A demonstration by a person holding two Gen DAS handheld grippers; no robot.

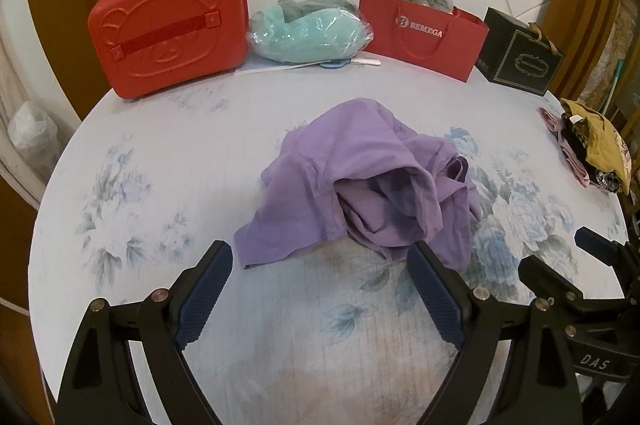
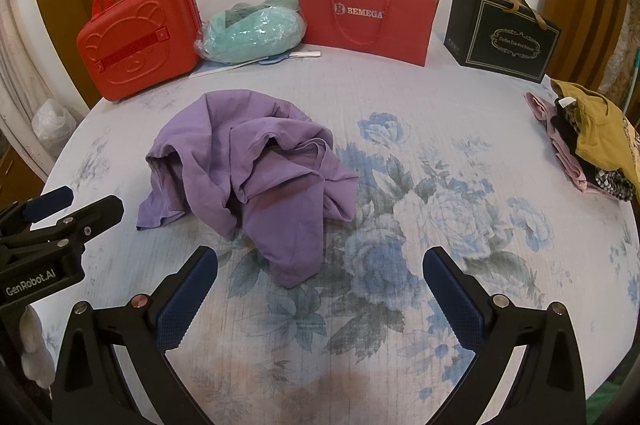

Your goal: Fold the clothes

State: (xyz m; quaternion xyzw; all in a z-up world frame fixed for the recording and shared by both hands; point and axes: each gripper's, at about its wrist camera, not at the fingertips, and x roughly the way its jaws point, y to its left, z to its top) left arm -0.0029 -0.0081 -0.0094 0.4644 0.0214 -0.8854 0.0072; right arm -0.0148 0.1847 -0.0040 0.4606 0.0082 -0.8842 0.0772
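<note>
A crumpled purple garment [image 1: 360, 181] lies in a heap in the middle of the flowered bedsheet [image 1: 160, 153]. My left gripper [image 1: 320, 257] hovers just short of its near edge, open, with nothing between the blue pads. In the right wrist view the same purple garment [image 2: 248, 169] sits ahead and to the left. My right gripper [image 2: 320, 265] is open over the sheet, and the garment's lowest flap reaches between its fingers without touching them. Each gripper shows in the other's view: the right gripper [image 1: 560, 257] at the right edge, the left gripper [image 2: 76, 205] at the left edge.
Along the headboard stand a red bear-embossed case [image 1: 168, 25], a bagged teal bundle [image 1: 308, 33], a red paper bag [image 1: 424, 33] holding a grey plush toy, and a black gift bag [image 1: 520, 57]. A pile of other clothes [image 2: 592, 141] lies at the bed's right edge.
</note>
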